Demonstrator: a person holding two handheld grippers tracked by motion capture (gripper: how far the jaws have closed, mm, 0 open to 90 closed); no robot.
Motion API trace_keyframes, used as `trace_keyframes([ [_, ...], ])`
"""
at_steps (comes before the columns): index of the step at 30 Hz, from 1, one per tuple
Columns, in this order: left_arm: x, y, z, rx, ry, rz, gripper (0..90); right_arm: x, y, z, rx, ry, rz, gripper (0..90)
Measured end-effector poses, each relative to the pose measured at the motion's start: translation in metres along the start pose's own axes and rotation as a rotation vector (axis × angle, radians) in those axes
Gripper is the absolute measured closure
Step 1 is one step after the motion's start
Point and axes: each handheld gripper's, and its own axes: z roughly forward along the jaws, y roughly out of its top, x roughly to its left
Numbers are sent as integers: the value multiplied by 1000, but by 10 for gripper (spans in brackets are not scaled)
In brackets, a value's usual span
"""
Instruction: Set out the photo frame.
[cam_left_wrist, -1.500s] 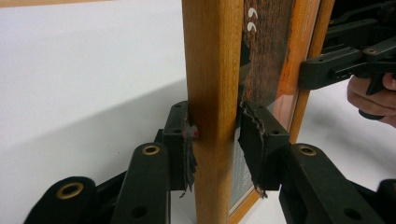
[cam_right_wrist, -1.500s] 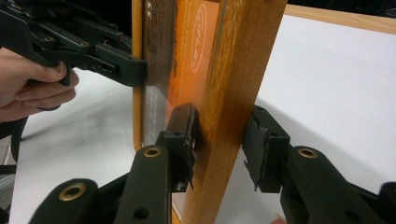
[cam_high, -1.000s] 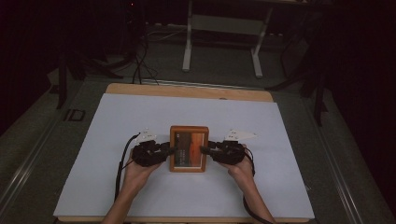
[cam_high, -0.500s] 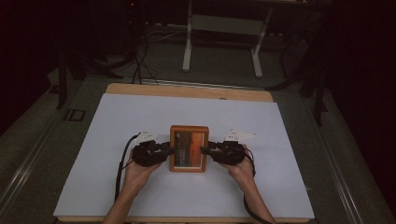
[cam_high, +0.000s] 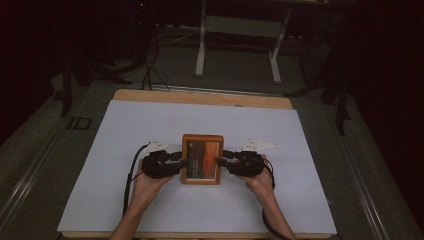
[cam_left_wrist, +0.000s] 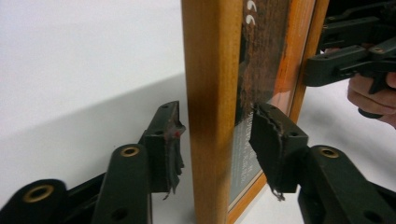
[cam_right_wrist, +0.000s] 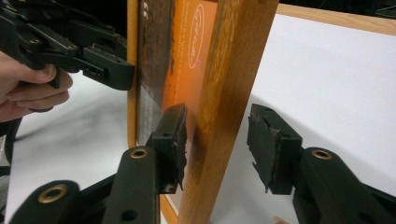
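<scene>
In the middle of the white-covered table (cam_high: 125, 130) lies a wooden picture frame (cam_high: 202, 159), with the left gripper (cam_high: 181, 160) at its left edge and the right gripper (cam_high: 224, 159) at its right edge. Both grippers have just been opening: in each gripper view the frame's wooden rail sits between the jaws, yet the pads stand clear of the wood, so both are released and the frame rests on the table. The step in hand looks like letting go after setting the frame down. The next move probably calls for drawing each gripper straight outward, away from its edge, without nudging the frame
</scene>
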Motion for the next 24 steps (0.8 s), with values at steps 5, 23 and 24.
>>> trace_keyframes([
  [5,2,0,-6,-12,13,-4,499,1,3,-7,-4,4,-2,528],
  [23,6,3,-39,-45,137,61,475,-6,3,-40,50,-82,-23,436],
  [24,7,3,-39,-41,144,63,473,-7,2,-41,66,-90,-19,420],
])
